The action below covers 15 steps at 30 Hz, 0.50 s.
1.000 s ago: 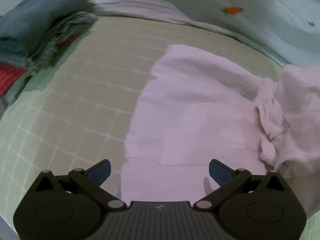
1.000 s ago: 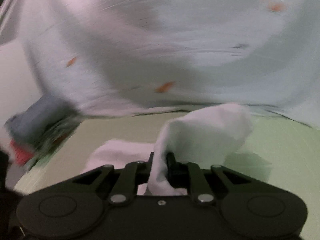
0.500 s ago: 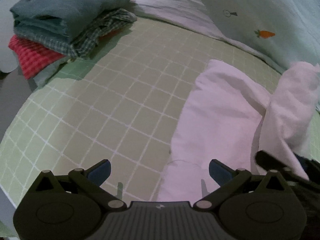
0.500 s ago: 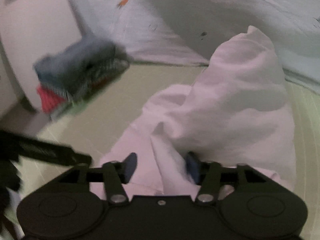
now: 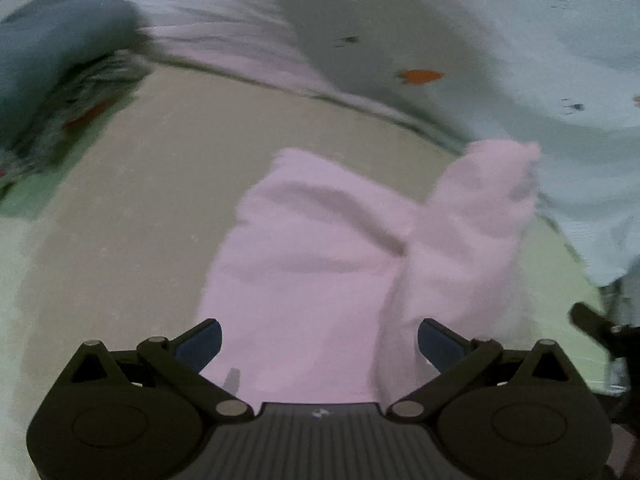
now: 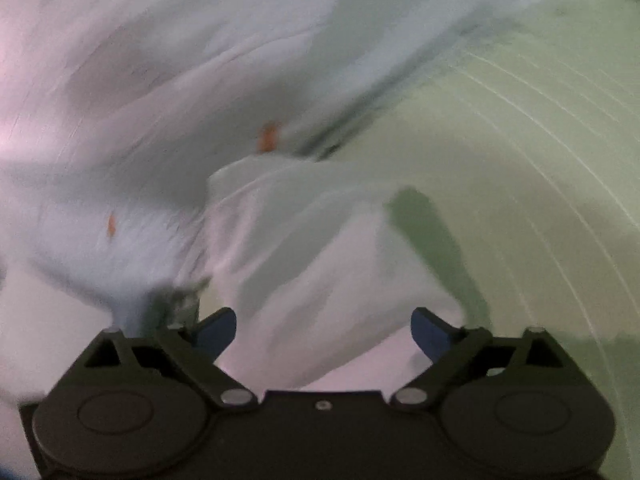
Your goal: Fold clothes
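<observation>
A pale pink garment (image 5: 312, 264) lies on the green checked bed sheet (image 5: 140, 184), its right part folded up into a raised hump (image 5: 472, 232). My left gripper (image 5: 318, 346) is open just above its near edge, holding nothing. In the right wrist view the same cloth (image 6: 320, 264) looks whitish and lies rumpled in front of my open right gripper (image 6: 323, 330), which holds nothing. Both views are motion-blurred.
A stack of folded clothes (image 5: 52, 80) sits at the far left. A light blue quilt with carrot prints (image 5: 480, 60) is heaped along the back and right, and fills the upper left of the right wrist view (image 6: 160, 80). Green sheet (image 6: 540, 160) lies to the right.
My right gripper was shut on the pink cloth, then opened and let it go; the cloth now lies folded over. My left gripper stayed open and shifted over the garment.
</observation>
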Tool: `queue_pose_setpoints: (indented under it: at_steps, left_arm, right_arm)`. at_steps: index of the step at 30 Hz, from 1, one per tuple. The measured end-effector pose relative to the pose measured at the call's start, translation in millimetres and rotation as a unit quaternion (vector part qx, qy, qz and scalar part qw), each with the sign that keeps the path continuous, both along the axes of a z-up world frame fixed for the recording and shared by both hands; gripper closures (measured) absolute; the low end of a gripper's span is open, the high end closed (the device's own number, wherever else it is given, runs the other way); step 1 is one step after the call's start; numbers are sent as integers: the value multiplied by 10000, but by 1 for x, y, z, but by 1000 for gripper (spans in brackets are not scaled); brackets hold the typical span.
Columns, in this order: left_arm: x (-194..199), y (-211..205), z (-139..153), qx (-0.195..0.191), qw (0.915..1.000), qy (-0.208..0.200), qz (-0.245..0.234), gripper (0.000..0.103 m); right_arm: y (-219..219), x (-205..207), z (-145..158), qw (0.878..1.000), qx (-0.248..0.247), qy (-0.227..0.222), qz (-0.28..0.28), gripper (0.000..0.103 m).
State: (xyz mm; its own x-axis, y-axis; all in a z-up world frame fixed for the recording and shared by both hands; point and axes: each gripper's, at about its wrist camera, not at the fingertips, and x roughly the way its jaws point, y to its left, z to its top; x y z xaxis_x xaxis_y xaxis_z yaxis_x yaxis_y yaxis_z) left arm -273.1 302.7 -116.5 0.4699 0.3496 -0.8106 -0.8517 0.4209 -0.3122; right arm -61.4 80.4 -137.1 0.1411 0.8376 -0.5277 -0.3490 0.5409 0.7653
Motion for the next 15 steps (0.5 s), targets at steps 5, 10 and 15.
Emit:
queue_pose_setpoints:
  at_steps: [5,10,15]
  left_arm:
    - [41,13,-8,-15,9979,-84,-641,0]
    - [80,20,-21,-209,9920,-238,-1219,16]
    - [97,5,-10,135,9862,-342,-1616,74]
  right_arm:
    - [-23,19,-27,9926,403,943,-644,5]
    - [-43,31,-37,9876,427,1165,-962,5]
    - [-61,40,-42,9828,523,1243,-1260,5]
